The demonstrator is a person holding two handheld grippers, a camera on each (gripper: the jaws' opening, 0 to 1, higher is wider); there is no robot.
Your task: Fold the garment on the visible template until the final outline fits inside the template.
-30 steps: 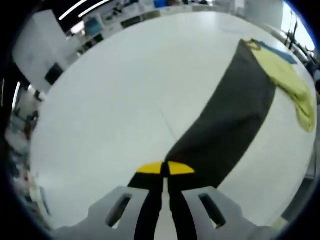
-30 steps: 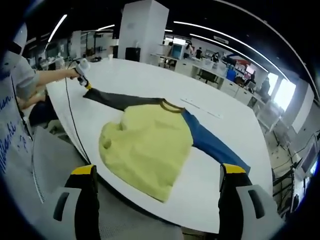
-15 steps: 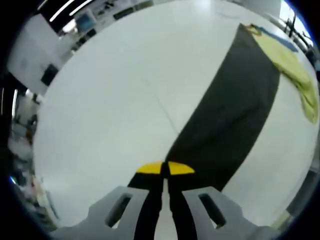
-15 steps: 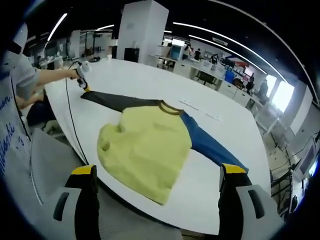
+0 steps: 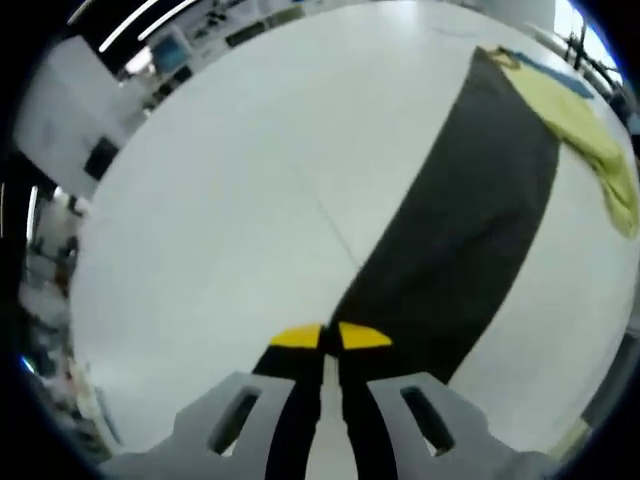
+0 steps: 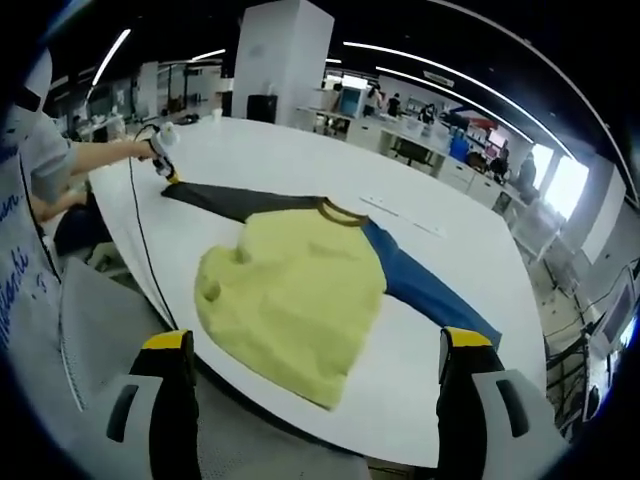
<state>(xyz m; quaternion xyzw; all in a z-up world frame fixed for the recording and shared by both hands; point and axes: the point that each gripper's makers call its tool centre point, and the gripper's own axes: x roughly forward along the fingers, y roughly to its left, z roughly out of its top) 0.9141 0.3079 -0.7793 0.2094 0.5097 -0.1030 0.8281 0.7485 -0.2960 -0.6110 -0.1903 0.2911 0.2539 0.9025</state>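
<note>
One garment [image 6: 300, 290] lies spread on the white bench [image 6: 470, 260], its yellow body hanging over the bench's near edge. I have my left gripper [image 5: 325, 338] with fingers pressed together, pinching the end of the dark sleeve [image 5: 470, 230] at the bench's far left side. My right gripper [image 6: 315, 345] hovers off the bench's near edge, fingers spread wide. The blue sleeve [image 6: 425, 290] stretches right of the yellow body

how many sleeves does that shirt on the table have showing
2: a dark sleeve stretched to the left gripper, which pinches its cuff, and a blue sleeve lying out on the opposite side.
</note>
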